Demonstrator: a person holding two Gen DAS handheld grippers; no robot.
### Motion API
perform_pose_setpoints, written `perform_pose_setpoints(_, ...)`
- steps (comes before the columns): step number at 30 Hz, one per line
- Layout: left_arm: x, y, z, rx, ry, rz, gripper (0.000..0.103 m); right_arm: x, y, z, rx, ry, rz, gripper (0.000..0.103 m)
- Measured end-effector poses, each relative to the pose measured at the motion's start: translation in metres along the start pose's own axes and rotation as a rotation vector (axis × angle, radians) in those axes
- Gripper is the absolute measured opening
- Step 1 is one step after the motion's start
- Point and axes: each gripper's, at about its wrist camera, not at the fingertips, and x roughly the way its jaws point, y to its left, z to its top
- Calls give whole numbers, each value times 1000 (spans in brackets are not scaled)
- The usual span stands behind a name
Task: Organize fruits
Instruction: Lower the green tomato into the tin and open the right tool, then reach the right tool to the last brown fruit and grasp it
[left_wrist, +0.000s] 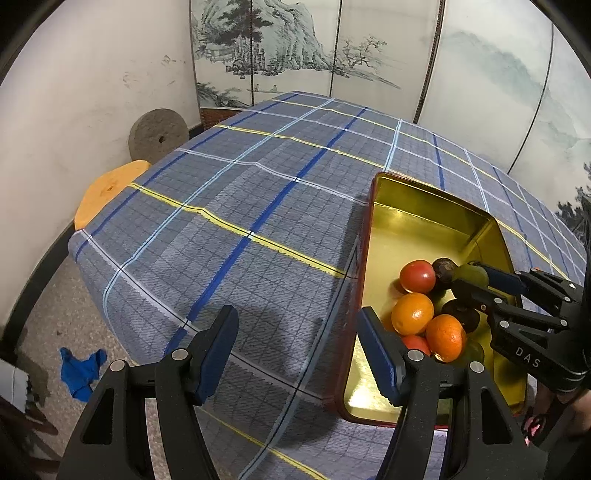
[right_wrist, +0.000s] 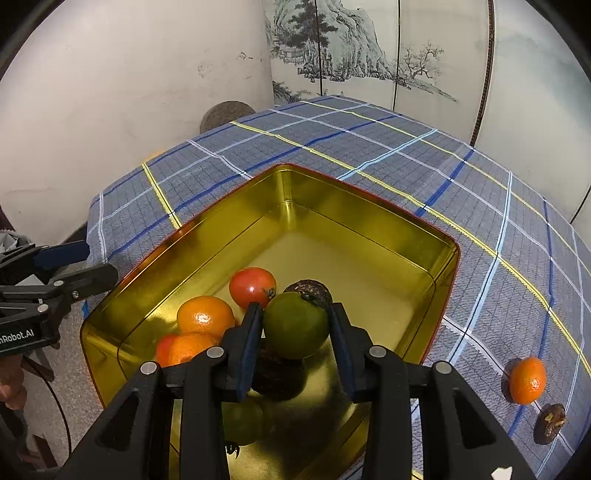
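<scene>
A gold tin (right_wrist: 369, 229) with a red outside stands on the plaid tablecloth; it also shows in the left wrist view (left_wrist: 424, 199). In it lie a red tomato (right_wrist: 252, 286), two oranges (right_wrist: 205, 315), dark brown fruits (right_wrist: 310, 290) and a green fruit low down (right_wrist: 243, 421). My right gripper (right_wrist: 295, 328) is shut on a green fruit (right_wrist: 295, 325) and holds it above the pile in the tin; it shows in the left wrist view (left_wrist: 471, 277). My left gripper (left_wrist: 295, 339) is open and empty, over the cloth just left of the tin.
An orange (right_wrist: 527, 380) and a dark brown fruit (right_wrist: 550, 422) lie on the cloth right of the tin. A painted folding screen (left_wrist: 295, 48) stands behind the table. A millstone (left_wrist: 159, 133) and an orange stool (left_wrist: 107, 192) stand at the left.
</scene>
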Motion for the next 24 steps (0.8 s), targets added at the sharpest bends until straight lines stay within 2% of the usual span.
perform_pose_setpoints(9,-1,-2,0,2,2,-5,67,-6,0,0,1,-11,-6,40)
perform_pose_setpoints(17,-4,-12,1,21,-3,-20,67,-40,-14,-6,36,-72,-23,42)
perform_pose_setpoints(22,-8,-23,2,34,-5,-39,67,-69,-34,-19,76,-118,-67,44)
perform_pose_setpoints(24,-8,-29,2,43,-2,-46,67,-82,-48,-29,103,-130,-110,45)
